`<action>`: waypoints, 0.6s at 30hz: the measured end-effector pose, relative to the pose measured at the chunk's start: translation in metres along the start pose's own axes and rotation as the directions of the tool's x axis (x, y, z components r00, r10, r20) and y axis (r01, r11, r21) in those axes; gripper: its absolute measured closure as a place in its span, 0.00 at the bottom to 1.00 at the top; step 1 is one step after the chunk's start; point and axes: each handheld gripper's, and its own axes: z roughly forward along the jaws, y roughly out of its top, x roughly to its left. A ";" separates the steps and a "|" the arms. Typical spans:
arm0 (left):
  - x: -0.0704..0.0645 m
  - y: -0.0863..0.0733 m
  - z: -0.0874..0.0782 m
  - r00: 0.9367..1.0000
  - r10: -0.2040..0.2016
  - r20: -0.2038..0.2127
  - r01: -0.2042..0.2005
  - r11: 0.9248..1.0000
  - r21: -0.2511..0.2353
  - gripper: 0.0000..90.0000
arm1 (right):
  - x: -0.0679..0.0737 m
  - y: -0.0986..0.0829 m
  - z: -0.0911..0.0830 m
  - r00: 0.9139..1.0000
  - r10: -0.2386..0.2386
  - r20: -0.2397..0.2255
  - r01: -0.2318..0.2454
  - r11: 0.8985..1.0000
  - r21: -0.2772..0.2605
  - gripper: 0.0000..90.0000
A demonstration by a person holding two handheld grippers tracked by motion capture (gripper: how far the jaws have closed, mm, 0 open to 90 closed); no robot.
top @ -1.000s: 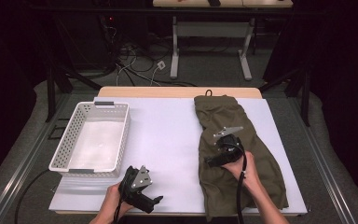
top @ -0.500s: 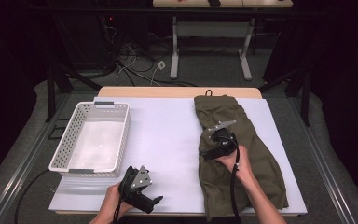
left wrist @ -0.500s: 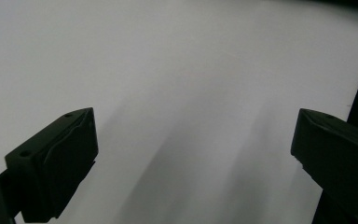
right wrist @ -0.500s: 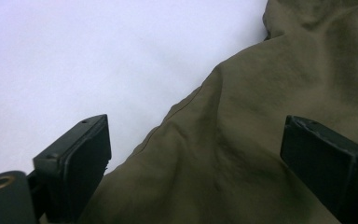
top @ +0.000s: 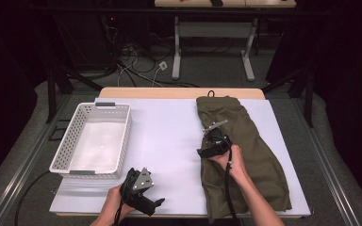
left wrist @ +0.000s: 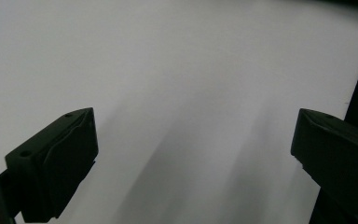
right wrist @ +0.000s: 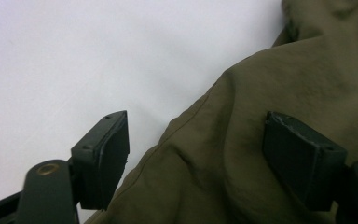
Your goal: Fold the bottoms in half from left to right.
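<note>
Change: my right claw (top: 206,140) had slid from mid-garment toward its left edge; my left claw (top: 156,203) had not moved.
Garment: the olive garment (top: 254,155) lay lengthwise on the right half of the counter (top: 169,141), well apart from the white basket (top: 68,160).
Right claw: jaws wide apart, one over bare counter, one over cloth, straddling the hem (right wrist: 186,119).
Left claw: open, holding nothing, low over the counter's near edge.
Technique: I judged it best to lower until the jaw slipped under the hem, then close on one layer only.

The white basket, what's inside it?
The white basket looks empty in the high view: just its pale bare floor shows. The strip of floor right behind the near wall is hidden, so anything small lying there can't be seen.
</note>
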 end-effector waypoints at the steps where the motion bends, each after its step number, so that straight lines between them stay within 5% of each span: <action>1: 0.000 0.000 0.000 1.000 0.000 0.000 0.000 1.000 0.000 0.01 | 0.000 0.000 0.003 1.000 0.001 0.008 -0.001 1.000 0.011 0.31; 8: 0.001 -0.001 -0.001 1.000 0.000 -0.001 0.000 1.000 -0.002 0.01 | -0.003 -0.004 0.016 0.999 0.026 0.030 -0.028 0.997 0.068 0.50; 18: -0.001 0.000 -0.002 1.000 0.005 -0.002 -0.005 1.000 -0.003 0.01 | -0.002 -0.006 0.016 0.997 0.064 0.040 -0.065 0.997 0.029 0.80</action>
